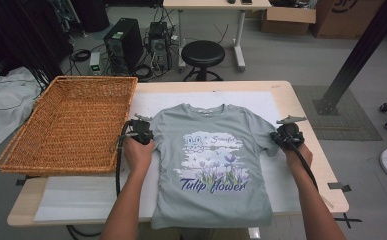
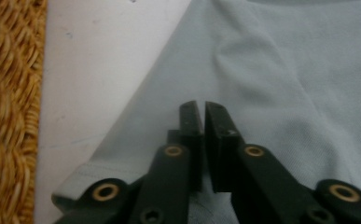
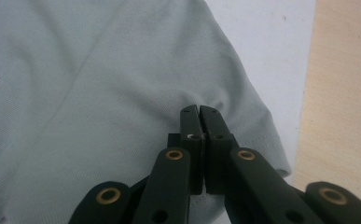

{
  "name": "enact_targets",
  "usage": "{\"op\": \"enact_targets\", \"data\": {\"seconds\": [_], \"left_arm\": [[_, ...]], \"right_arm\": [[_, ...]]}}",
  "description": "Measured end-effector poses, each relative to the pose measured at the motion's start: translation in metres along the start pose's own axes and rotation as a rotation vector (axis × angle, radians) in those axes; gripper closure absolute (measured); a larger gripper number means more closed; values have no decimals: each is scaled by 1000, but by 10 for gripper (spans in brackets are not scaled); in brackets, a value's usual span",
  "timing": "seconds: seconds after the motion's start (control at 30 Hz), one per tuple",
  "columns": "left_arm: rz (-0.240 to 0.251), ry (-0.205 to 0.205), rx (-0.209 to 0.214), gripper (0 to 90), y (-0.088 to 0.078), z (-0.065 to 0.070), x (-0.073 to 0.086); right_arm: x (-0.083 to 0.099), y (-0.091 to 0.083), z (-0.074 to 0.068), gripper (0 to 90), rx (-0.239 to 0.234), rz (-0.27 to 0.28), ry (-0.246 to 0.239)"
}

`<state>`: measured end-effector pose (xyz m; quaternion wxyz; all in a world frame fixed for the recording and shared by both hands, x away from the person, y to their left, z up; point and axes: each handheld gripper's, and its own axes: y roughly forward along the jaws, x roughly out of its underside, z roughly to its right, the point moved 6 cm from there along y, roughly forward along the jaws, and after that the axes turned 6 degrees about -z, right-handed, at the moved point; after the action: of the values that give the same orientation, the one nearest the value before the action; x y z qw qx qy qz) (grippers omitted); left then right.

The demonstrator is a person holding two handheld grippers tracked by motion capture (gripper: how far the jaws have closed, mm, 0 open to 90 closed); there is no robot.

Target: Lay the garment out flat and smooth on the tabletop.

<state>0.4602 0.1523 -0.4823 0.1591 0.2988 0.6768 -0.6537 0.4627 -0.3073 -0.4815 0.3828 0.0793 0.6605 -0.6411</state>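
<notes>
Pinching T-shirt [image 1: 213, 165] sleeves, both grippers' fingers [image 2: 190, 122] closed.

Grey floor [image 1: 291, 55], black stool [image 1: 202, 52], desk [image 1: 216, 4], computer tower [image 1: 123, 42], cardboard boxes [image 1: 288, 19]

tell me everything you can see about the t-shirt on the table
The grey-green T-shirt lies flat, front up, collar away from the person, on a white mat. Its knit fabric carries a rabbit, purple tulips and the words "Tulip flower". Its hem reaches the table's near edge. The left tongs and right tongs rest shut on its short sleeves.
</notes>
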Motion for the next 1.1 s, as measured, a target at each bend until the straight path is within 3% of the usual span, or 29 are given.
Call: {"op": "enact_targets", "data": {"seconds": [0.1,0.13,0.2,0.27,0.33,0.4,0.47,0.57,0.63,0.67,0.73,0.8,0.93,0.97,1.03,1.1], "left_arm": [[-55,-25,-48,900,-5,-2,2],[-51,-32,-70,900,-8,-5,3],[-20,-24,-75,900,-11,-9,5],[37,9,-83,900,-18,-9,3],[61,-29,-20,875,-24,-6,2],[68,-49,31,848,-31,-1,4],[57,-90,105,824,-36,3,10],[29,-90,126,797,-34,9,19],[1,-66,93,779,-25,10,27],[6,-68,96,788,-23,10,29],[26,-54,68,891,-23,10,30],[20,-37,36,900,-24,11,31],[25,-110,-7,900,-32,4,31],[17,-108,-25,900,-35,2,32],[-49,-113,-31,900,-39,2,37],[-57,-113,-39,900,-44,1,40]], "right_arm": [[2,-2,6,900,32,-11,13],[3,-4,8,900,56,-15,18],[5,-6,15,900,90,-11,41],[7,-5,20,894,81,1,73],[7,-6,19,847,51,18,73],[5,-10,17,705,25,53,100],[3,-14,14,677,17,74,99],[0,-21,6,656,3,101,71],[-2,-22,-1,652,-1,102,46],[-2,-22,-5,651,-7,97,34],[-1,-21,-9,646,-7,89,19],[1,-20,-12,643,-13,83,15],[7,-20,-16,638,-16,75,8],[9,-21,-17,638,-16,71,3],[11,-24,-19,633,-10,72,-10],[13,-26,-20,629,-9,74,-9]]}}
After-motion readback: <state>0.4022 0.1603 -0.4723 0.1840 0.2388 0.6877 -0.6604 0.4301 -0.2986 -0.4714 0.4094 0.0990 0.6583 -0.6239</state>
